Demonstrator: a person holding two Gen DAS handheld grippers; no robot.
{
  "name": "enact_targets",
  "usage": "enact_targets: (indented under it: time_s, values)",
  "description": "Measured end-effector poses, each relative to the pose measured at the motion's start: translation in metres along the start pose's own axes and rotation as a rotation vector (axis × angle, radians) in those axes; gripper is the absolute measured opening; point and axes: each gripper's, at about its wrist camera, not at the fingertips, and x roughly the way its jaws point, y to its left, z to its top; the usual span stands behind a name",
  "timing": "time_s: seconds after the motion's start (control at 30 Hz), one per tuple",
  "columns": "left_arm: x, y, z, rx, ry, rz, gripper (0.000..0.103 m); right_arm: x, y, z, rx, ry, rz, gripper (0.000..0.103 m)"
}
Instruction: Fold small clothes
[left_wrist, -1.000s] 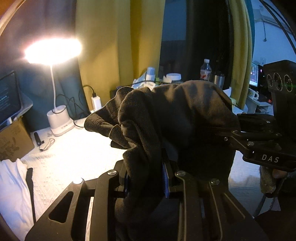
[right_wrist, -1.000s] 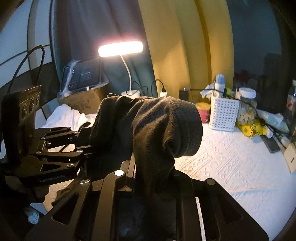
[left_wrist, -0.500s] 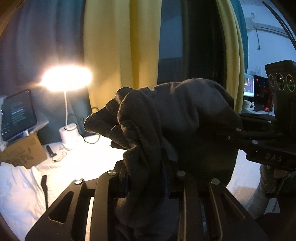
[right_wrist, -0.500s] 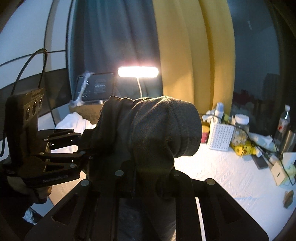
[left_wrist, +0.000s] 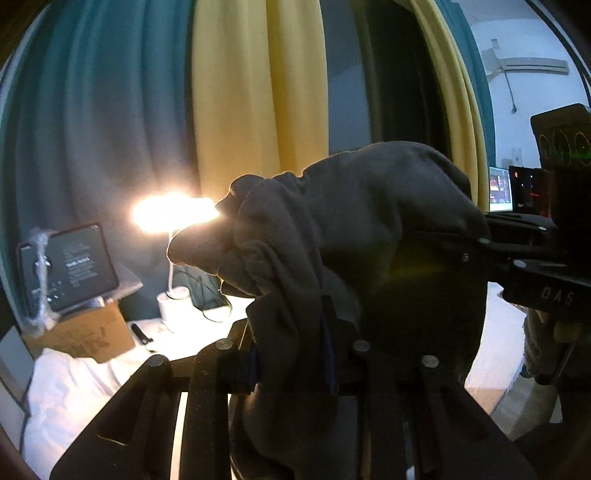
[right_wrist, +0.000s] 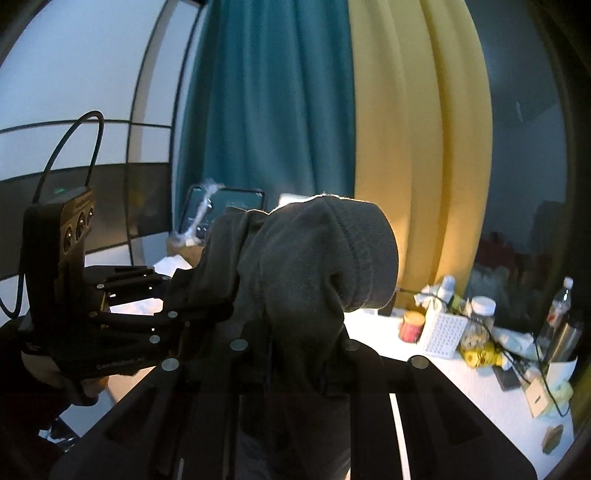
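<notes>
Dark fleece garment (left_wrist: 369, 236) hangs in the air above the white desk (right_wrist: 480, 391), pinched shut in both your left tongs (left_wrist: 291, 354) and right tongs (right_wrist: 295, 354); judged mid-lift, next lower and spread it flat.

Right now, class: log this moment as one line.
left gripper: shut on cloth | right gripper: shut on cloth | cloth: held up

The dark cloth (left_wrist: 354, 236) hides both grippers' fingertips. It partly covers the lamp (left_wrist: 173, 216). The tablet (left_wrist: 70, 266) text is unreadable.
</notes>
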Motion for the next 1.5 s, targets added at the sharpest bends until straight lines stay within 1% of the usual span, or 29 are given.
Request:
enact_targets:
  time_s: [0.23, 0.53, 0.63, 0.8, 0.93, 1.17, 1.37, 1.5]
  values:
    - [-0.035, 0.023, 0.004, -0.008, -0.059, 0.067, 0.025, -0.003, 0.029, 0.023, -0.057, -0.056, 0.039, 0.018]
    - [-0.072, 0.058, 0.003, -0.01, -0.096, 0.171, 0.025, 0.006, 0.073, 0.05, -0.132, -0.11, 0.13, 0.018]
    - [-0.086, 0.075, -0.005, -0.042, -0.093, 0.198, 0.025, 0.011, 0.089, 0.057, -0.145, -0.122, 0.17, 0.018]
    - [-0.104, 0.085, -0.015, -0.059, -0.077, 0.248, 0.025, 0.022, 0.116, 0.06, -0.175, -0.122, 0.231, 0.018]
    - [-0.11, 0.092, -0.022, -0.069, -0.06, 0.267, 0.025, 0.034, 0.134, 0.059, -0.189, -0.107, 0.272, 0.018]
    - [-0.097, 0.106, -0.039, -0.096, -0.001, 0.257, 0.025, 0.056, 0.142, 0.049, -0.177, -0.062, 0.287, 0.018]
    - [-0.076, 0.114, -0.044, -0.103, 0.031, 0.236, 0.025, 0.08, 0.133, 0.041, -0.136, -0.009, 0.27, 0.018]
    - [-0.061, 0.115, -0.045, -0.106, 0.049, 0.218, 0.025, 0.089, 0.124, 0.034, -0.114, 0.011, 0.256, 0.018]
